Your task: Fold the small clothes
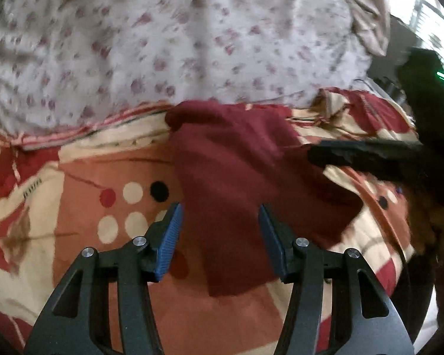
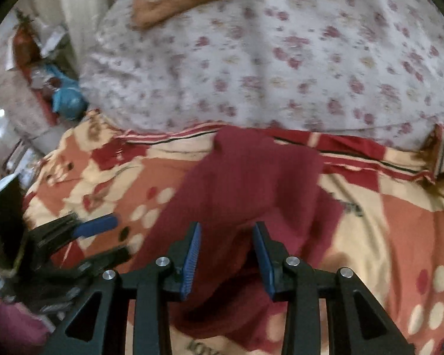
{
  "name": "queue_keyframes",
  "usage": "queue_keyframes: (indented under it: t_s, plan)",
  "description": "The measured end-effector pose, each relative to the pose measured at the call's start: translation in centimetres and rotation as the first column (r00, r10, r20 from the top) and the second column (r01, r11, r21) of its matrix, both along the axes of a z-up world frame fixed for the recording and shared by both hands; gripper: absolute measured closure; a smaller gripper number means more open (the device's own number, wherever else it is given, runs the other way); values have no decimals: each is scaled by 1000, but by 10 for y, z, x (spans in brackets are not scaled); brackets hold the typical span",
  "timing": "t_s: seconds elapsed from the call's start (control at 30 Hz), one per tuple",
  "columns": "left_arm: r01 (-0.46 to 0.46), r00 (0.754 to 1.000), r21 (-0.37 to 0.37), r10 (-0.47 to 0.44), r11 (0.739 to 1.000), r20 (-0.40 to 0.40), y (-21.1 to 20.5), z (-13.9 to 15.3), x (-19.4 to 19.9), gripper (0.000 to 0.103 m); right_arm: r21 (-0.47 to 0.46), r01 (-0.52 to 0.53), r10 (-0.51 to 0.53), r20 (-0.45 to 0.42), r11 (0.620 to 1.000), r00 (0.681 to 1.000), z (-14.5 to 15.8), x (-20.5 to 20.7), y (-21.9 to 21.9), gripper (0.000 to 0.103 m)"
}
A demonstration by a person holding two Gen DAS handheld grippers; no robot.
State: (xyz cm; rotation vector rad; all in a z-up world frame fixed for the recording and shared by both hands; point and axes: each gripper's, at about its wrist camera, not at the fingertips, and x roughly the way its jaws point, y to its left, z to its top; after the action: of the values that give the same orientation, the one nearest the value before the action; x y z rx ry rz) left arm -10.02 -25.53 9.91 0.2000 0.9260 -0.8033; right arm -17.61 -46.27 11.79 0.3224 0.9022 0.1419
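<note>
Your left claw (image 1: pixel 220 211) stood open over maroon cloth (image 1: pixel 239 159), pads clear, nothing gripped. Your right claw (image 2: pixel 226 230) also open, cloth below, not pinched. Cloth lay flat on patterned bedsheet (image 1: pixel 83 174), near floral blanket (image 1: pixel 168 44).

Motion blur smears the maroon garment (image 2: pixel 251 177), its near edge hidden behind the right claw (image 2: pixel 226 227).

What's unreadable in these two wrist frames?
- Maroon garment: both views smeared by motion blur, so its type and fold lines are unclear; the near edge in the right wrist view sits behind the right tool.
- Bedsheet lettering: blurred, cut by the frame edge.
- Left tool: open above the cloth; contact unclear.
</note>
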Motion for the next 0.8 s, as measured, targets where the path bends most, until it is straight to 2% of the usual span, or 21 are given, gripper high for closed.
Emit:
queue_keyframes:
  t_s: [0.07,0.1,0.17,0.23,0.3,0.4,0.5,0.57,0.6,0.67,0.7,0.73,0.8]
  plan:
    - [0,1000,29,1,1000,-23,-6,-17,-1,50,-35,-11,10,-14,999,1000,-10,0,13,68]
    - [2,999,37,0,999,-32,-6,-22,-3,50,-77,-21,17,-49,997,999,-20,0,19,68]
    - [5,998,40,-3,999,-65,-6,-34,-5,50,-131,-43,27,-120,990,992,-39,-7,22,80]
    - [25,996,28,-22,999,-89,-2,-41,-13,50,-132,-55,34,-155,990,987,-63,-24,22,86]
    - [38,996,31,-35,999,-83,0,-41,-21,50,-111,-45,30,-137,993,990,-72,-41,23,88]
    - [38,997,36,-36,999,-68,-1,-33,-22,50,-76,-39,30,-125,996,992,-69,-57,25,89]
    - [22,1000,24,-22,999,-6,-2,-17,-20,50,-77,-39,30,-110,996,993,-55,-65,25,89]
    - [10,1000,27,-11,1000,23,-4,-12,-17,50,-4,6,-7,-72,1000,997,-36,-69,12,89]
    - [8,1000,29,-9,1000,24,-5,-12,-15,50,25,32,-31,-37,999,999,-22,-70,4,86]
    - [2,1000,31,-3,1000,11,-8,-16,-9,50,14,84,-84,18,996,996,-4,-64,-5,57]
    - [-3,1000,35,3,999,3,-10,-18,-7,50,-9,132,-131,42,991,990,3,-54,-11,33]
    - [-3,1000,37,4,999,-9,-12,-22,-5,50,-22,165,-164,51,986,985,5,-44,-16,25]
    - [7,1000,37,-6,999,-26,-14,-27,-5,50,-27,224,-223,29,974,974,-2,-11,-31,25]
